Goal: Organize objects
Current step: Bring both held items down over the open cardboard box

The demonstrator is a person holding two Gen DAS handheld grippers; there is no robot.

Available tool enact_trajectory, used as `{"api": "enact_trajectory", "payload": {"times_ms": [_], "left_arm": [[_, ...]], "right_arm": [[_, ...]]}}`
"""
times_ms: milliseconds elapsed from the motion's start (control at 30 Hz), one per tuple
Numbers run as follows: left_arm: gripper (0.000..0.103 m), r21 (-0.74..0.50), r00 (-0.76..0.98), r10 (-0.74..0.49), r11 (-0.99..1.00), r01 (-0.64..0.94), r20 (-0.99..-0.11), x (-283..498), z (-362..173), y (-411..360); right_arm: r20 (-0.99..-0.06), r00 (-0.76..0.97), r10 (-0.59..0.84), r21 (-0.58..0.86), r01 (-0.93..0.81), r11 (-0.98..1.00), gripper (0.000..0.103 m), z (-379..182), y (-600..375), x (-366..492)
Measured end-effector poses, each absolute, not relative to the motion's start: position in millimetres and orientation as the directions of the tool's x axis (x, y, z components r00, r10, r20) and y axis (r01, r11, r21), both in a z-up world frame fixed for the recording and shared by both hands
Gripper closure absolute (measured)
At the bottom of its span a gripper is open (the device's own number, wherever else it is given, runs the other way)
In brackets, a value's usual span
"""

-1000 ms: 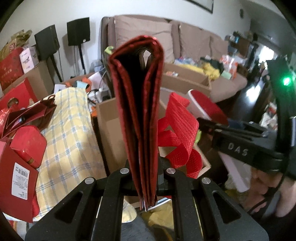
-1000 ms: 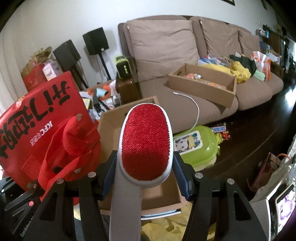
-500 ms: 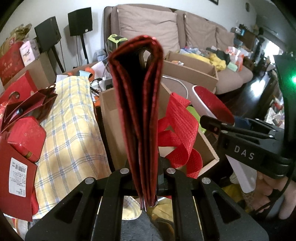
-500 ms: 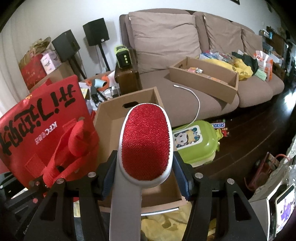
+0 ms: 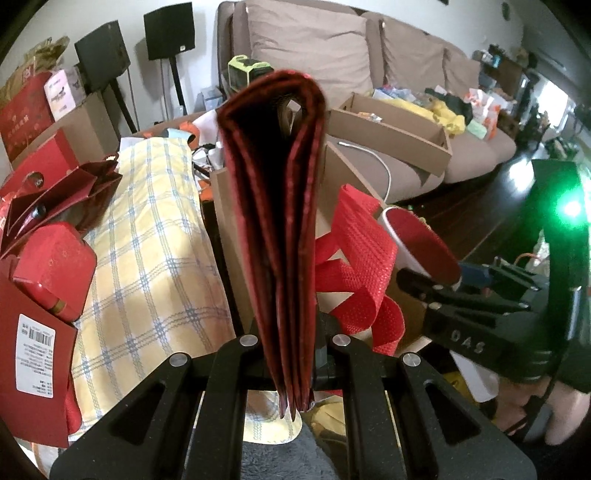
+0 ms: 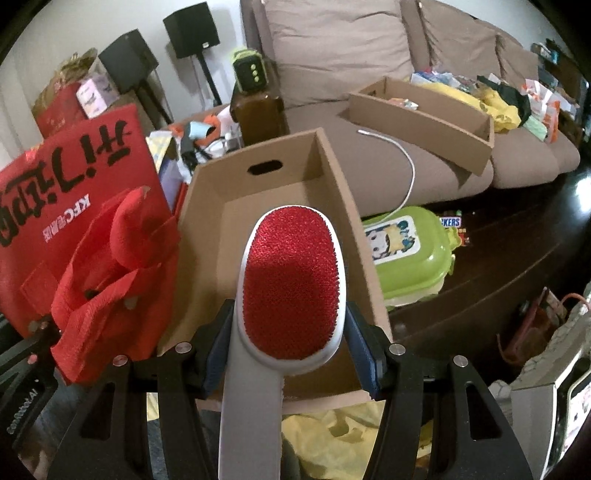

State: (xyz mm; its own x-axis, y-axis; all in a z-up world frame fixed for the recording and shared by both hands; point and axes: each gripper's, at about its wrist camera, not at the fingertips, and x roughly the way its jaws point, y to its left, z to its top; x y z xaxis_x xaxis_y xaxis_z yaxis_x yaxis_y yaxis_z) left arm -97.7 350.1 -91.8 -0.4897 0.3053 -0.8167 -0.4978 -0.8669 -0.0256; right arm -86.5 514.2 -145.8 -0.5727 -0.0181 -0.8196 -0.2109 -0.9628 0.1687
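My left gripper is shut on a folded red tote bag, held edge-on and upright; its red webbing handles hang to the right. My right gripper is shut on a white lint brush with a red bristle pad, its head out over an open cardboard box. In the right wrist view the red tote bag shows its printed side at the left. In the left wrist view the lint brush and the right gripper's black body sit at the right.
A yellow checked cloth and red gift boxes lie left. A green lunch box sits on the dark floor right of the box. Behind stand a brown sofa bearing a long cardboard tray, and black speakers.
Both grippers have sunk toward the cardboard box, which now looks larger and nearer under the brush. Both grips are unchanged.
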Motion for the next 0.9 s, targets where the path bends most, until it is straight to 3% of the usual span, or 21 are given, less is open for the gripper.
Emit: {"api": "enact_trajectory", "payload": {"times_ms": [333, 500, 900], "left_arm": [[0.094, -0.023, -0.484, 0.301, -0.866, -0.5, -0.822, -107, -92, 354], [0.094, -0.022, -0.48, 0.309, -0.858, -0.514, -0.821, -110, -95, 357], [0.094, -0.036, -0.442, 0.288, -0.867, -0.496, -0.85, -117, -108, 356]], "right_arm": [[-0.834, -0.55, -0.044, 0.175, -0.187, -0.967, 0.044, -164, 514, -91], [-0.829, -0.549, -0.108, 0.247, -0.186, -0.951, 0.044, -175, 521, -92], [-0.844, -0.529, -0.089, 0.236, -0.216, -0.947, 0.044, -184, 523, -96]]}}
